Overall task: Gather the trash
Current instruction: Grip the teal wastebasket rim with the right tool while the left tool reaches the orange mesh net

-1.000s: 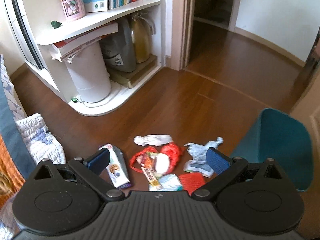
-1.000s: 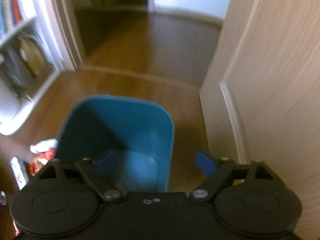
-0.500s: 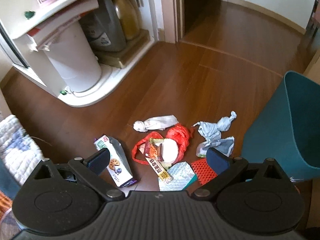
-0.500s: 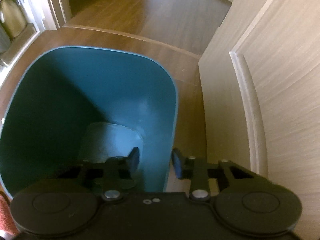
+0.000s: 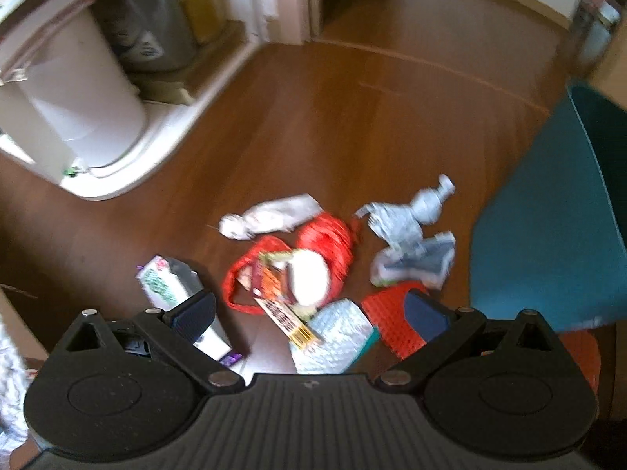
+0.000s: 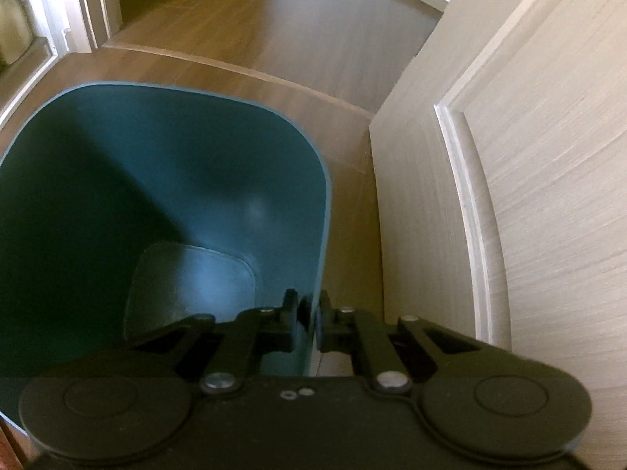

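1. My right gripper (image 6: 308,323) is clamped on the near wall of the teal trash bin (image 6: 164,180), one finger inside, one outside, pads pressed to the rim at about 6 o'clock of the bin's opening.
2. Looking down into the bin from the right wrist view: bare teal floor and dark inner walls are what I can see.
3. A pale wood-grain door panel (image 6: 529,196) stands just beside the bin at 3 o'clock; brown wood floor (image 6: 274,31) runs off toward 12 o'clock.
4. My left gripper (image 5: 309,315) hangs spread wide above the trash pile, blue pads well apart, nothing between them.
5. The pile lies on the wood floor right ahead of my left fingers: a red plastic bag (image 5: 329,243) at centre, with a white round item and a printed wrapper lying on it.
6. At 12 o'clock of the red bag, touching it or nearly so, a crumpled white wrapper (image 5: 270,215).
7. At 3 o'clock, crumpled grey-blue paper (image 5: 411,235).
8. At 9 o'clock, a small carton (image 5: 168,286), partly behind my left pad.
9. Nearest me, a silvery foil pouch (image 5: 337,337) and a red mesh piece (image 5: 392,313) beside it.
10. The teal bin shows at the left view's 3 o'clock edge, near the pile.
11. Far at 10 o'clock, a white bucket (image 5: 78,94) under a shelf, blurred.
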The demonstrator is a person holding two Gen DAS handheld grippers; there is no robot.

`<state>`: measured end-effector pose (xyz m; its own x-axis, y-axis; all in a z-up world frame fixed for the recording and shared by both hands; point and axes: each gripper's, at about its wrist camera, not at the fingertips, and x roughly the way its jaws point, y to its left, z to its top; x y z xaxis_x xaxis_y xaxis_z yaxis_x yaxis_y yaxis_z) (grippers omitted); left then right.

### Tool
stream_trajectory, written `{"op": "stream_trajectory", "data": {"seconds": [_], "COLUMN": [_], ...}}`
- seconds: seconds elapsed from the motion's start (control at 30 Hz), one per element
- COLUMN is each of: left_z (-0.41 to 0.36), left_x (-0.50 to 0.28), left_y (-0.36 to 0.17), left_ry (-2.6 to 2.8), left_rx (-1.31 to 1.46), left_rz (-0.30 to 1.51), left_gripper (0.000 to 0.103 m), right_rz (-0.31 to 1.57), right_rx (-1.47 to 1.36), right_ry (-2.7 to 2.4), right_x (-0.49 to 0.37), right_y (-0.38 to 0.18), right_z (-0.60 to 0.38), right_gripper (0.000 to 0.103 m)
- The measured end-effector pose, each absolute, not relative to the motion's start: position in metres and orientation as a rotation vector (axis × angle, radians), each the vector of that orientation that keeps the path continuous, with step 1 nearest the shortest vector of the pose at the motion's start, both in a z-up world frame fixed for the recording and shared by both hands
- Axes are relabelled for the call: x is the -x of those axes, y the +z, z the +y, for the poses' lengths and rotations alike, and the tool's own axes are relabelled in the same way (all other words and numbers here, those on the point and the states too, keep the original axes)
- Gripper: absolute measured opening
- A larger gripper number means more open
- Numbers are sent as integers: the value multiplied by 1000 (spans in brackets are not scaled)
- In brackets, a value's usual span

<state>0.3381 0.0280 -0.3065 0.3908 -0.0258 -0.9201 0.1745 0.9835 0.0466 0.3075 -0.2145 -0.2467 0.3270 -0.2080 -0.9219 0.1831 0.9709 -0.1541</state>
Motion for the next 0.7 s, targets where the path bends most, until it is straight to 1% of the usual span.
{"op": "stream_trajectory", "data": {"seconds": [0.1,0.23,0.37,0.53,0.7], "left_z": [16,-1,-16,-35,-38], "left_x": [-332,-326,-326,-346,-382], "left_y": [-323,-343,-356,-378,-422], "left_ry": [-192,-261,-308,-321,-256], "left_rx": [-173,-192,-189,-159,26], "left_rz": [1195,1232,1245,1264,1380], "left_gripper": [103,103,103,103,103], "right_rz": [1170,1086,1059,1059,1148], "right_rx": [-3,108,99,121,165], "right_ry": [-230,-235,-262,-251,-114], "right_x": [-307,-310,-315,-313,-321], "right_y": [-237,-223,-213,-201,-189], "right_z": [-215,-204,-213,-214,-225], "right_gripper": [2,2,1,0,2]}}
